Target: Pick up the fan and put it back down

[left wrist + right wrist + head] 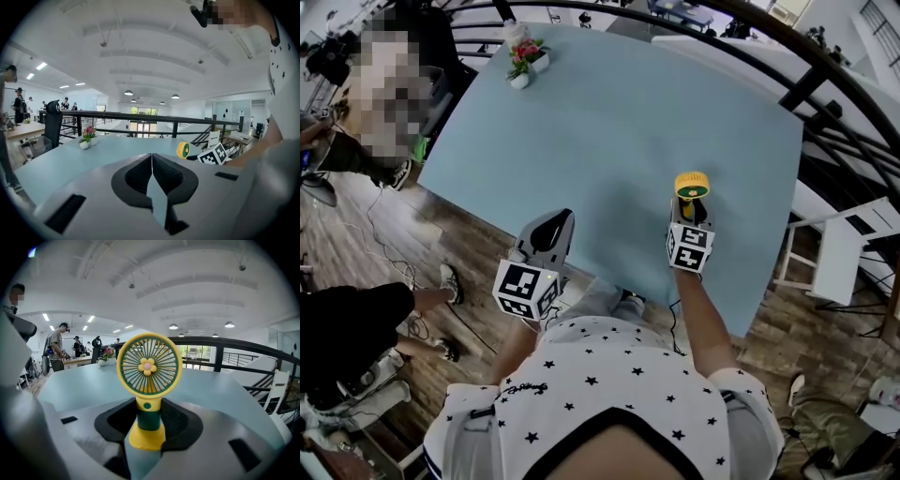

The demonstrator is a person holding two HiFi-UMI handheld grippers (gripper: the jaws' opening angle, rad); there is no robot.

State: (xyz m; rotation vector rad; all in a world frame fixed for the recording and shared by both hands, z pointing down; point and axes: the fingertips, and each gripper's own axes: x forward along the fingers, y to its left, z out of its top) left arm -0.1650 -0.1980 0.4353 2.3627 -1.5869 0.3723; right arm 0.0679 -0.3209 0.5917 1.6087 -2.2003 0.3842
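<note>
A small yellow fan (691, 185) with a green stem and a flower at its hub stands upright between the jaws of my right gripper (692, 208), over the light blue table (609, 122) near its right front edge. In the right gripper view the fan (149, 376) faces the camera, and the right gripper (149, 416) has its black pads pressed on both sides of the green stem. I cannot tell whether the fan's base touches the table. My left gripper (558, 220) hangs over the table's front edge, shut and empty (152, 161). The left gripper view shows the fan (183, 150) to its right.
A small flower pot (525, 61) stands at the table's far left corner. A black railing (787, 94) runs behind and to the right. A white chair (839, 253) is right of the table. People and cables occupy the floor at the left (356, 319).
</note>
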